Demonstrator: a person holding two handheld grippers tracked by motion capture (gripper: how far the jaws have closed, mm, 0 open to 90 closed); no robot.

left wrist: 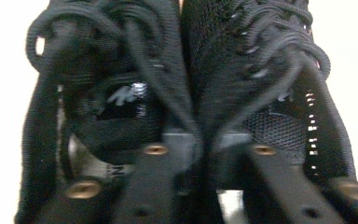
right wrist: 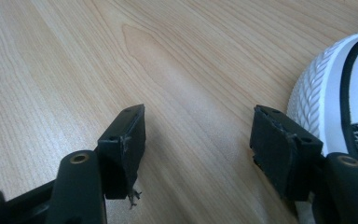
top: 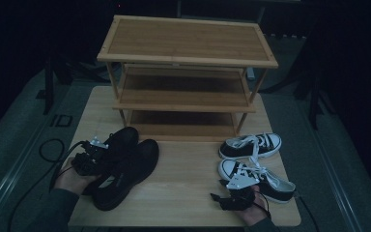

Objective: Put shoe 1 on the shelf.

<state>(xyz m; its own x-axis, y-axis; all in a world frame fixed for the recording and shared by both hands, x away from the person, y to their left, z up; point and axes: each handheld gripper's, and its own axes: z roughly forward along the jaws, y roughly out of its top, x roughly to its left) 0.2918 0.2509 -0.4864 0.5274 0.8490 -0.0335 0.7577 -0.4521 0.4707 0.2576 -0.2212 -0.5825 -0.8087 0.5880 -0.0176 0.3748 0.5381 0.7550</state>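
Left hand-held gripper point(top: 101, 153) at 8 o'clock on the worktop point(top: 188, 188), jaws pinched together on the touching inner collars of the pair of black sneakers point(top: 125, 164). In the left gripper view both collar edges sit squeezed between the pads point(left wrist: 179, 144), laces point(left wrist: 135, 42) running up either side. The black pair lies side by side, toes pointing to 1 o'clock, just in front of the bamboo shoe rack point(top: 186, 72).

Rack stands at 12 o'clock, three tiers.

Pair of black-and-white canvas sneakers point(top: 251, 159) at 4 o'clock, toes to 9 o'clock, one shoe behind the other, white laces loose across both.

Right hand-held gripper point(top: 239, 186) at 5 o'clock, held in the right hand point(top: 251, 210) just in front of the nearer canvas shoe. Jaws stand wide apart, with bare wood between them. In the right gripper view the white rubber toe cap point(right wrist: 317, 93) is just beside the right-hand pad point(right wrist: 279, 144); contact can't be judged.
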